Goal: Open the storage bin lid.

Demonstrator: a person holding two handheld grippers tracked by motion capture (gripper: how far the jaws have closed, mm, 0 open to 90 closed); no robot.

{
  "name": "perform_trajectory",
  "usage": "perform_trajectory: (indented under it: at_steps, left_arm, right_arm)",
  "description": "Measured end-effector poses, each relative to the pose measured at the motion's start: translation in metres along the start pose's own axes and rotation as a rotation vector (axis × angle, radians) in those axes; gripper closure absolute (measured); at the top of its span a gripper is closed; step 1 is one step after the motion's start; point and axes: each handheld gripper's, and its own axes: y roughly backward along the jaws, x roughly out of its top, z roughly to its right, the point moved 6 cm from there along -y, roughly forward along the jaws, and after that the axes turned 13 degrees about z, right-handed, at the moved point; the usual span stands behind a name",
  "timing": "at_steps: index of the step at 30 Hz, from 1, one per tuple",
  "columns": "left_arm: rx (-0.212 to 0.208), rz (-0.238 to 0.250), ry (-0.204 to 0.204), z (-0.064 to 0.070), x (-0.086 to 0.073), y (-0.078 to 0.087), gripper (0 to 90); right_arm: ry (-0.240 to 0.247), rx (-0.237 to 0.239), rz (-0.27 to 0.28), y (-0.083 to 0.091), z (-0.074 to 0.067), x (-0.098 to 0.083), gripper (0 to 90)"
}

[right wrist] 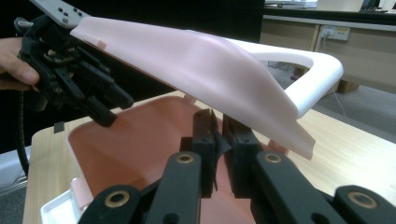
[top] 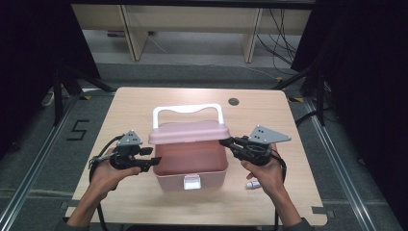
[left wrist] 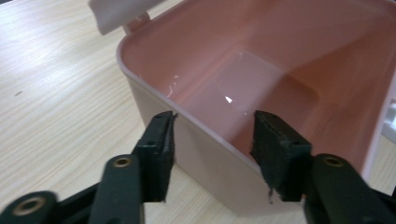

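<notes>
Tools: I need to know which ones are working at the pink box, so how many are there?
2. The left tool straddles the pink box wall on its left side, one jaw inside, one outside. The right tool is at the right edge of the raised lid, jaws nearly together.

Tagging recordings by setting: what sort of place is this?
Probably a lab or recording workspace: a wooden table on metal floor rails, black curtains at both sides, and loose cables under desks behind.
</notes>
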Motion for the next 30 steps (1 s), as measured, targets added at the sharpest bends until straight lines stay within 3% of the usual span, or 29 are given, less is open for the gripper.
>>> perform_trajectory:
  at_steps: [4,16,20,29,30]
  left_arm:
    - [0.011,0.007,0.005,0.001,-0.001,-0.001,48.9]
    - [0.009,0.024,0.011,-0.001,-0.002,-0.001,53.2]
    - [0.007,0.024,0.007,0.000,-0.002,-0.001,55.6]
    - [0.011,0.024,0.012,0.001,-0.002,0.000,58.1]
    - [0.009,0.023,0.013,0.002,-0.003,0.000,58.1]
  right_arm:
    - [-0.037,0.000,-0.008,-0.002,0.000,0.001,84.2]
    - [-0.004,-0.007,-0.010,-0.010,0.014,0.014,84.3]
    - [-0.054,-0.005,-0.002,-0.013,0.020,0.016,84.2]
    - [-0.069,-0.028,-0.011,-0.019,0.040,0.012,84.8]
    - [-0.093,-0.033,-0.021,-0.019,0.040,0.012,84.9]
